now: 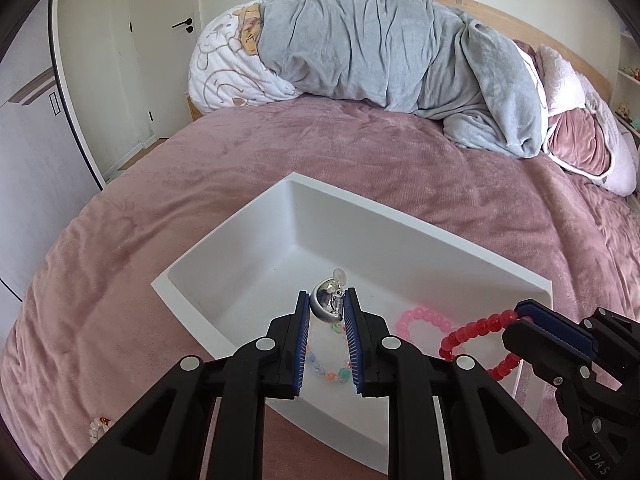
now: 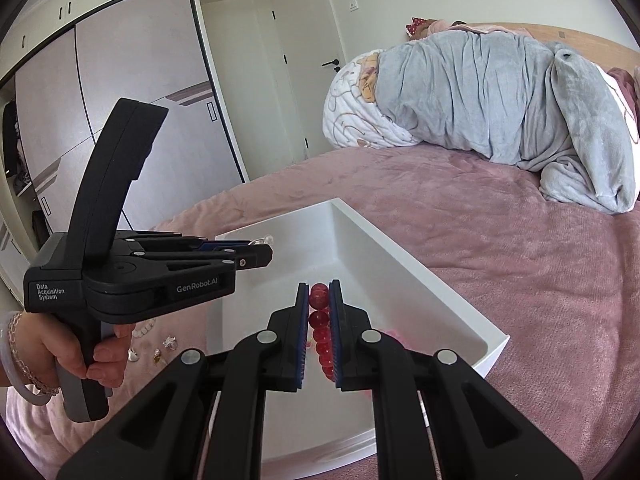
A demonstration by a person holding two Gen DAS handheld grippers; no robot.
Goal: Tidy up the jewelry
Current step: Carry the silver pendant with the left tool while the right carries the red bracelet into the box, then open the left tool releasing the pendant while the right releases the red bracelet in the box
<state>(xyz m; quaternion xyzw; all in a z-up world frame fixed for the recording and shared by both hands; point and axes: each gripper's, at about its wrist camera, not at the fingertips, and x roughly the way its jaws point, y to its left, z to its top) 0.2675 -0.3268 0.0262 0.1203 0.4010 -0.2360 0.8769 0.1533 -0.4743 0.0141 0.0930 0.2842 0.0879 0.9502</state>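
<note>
In the left wrist view, the left gripper (image 1: 329,307) is seen clamped on a silver dome-shaped earring (image 1: 327,306), which is pinched between the two blue pads with its clear backing standing up at 12 o'clock. The held earring hangs over a white rectangular tray (image 1: 420,232) resting on a pink bedspread (image 1: 280,140). On the tray floor, directly below the fingers, a bracelet of pastel mixed beads (image 1: 328,372) is visible, and at 3 o'clock from it a pink bead bracelet (image 1: 420,318) lies flat. At 3 o'clock from the left gripper, the right gripper (image 1: 524,314) is seen closed on a red bead bracelet (image 1: 472,332), whose loop hangs down over the tray's right end. A small beaded piece (image 1: 98,428) lies on the bedspread at 8 o'clock, outside the tray. At 12 o'clock, a grey blanket (image 1: 380,48) is bundled over a white printed quilt (image 1: 224,68).

In the right wrist view, the right gripper (image 2: 319,296) is shown shut on the red bead bracelet (image 2: 319,312); a column of red beads is held between the pads, above the white tray (image 2: 440,280). A little pink can be made out on the tray floor at 4 o'clock from the fingertips. At 9 o'clock, the left gripper (image 2: 260,246) is seen side-on, gripped by the person's left hand (image 2: 80,352); something clear shows at its tips, but how its fingers stand cannot be told from this side. Several small jewelry pieces (image 2: 160,346) lie scattered on the pink bedspread (image 2: 520,280) just left of the tray. A wardrobe (image 2: 140,100) stands at 10 o'clock.
</note>
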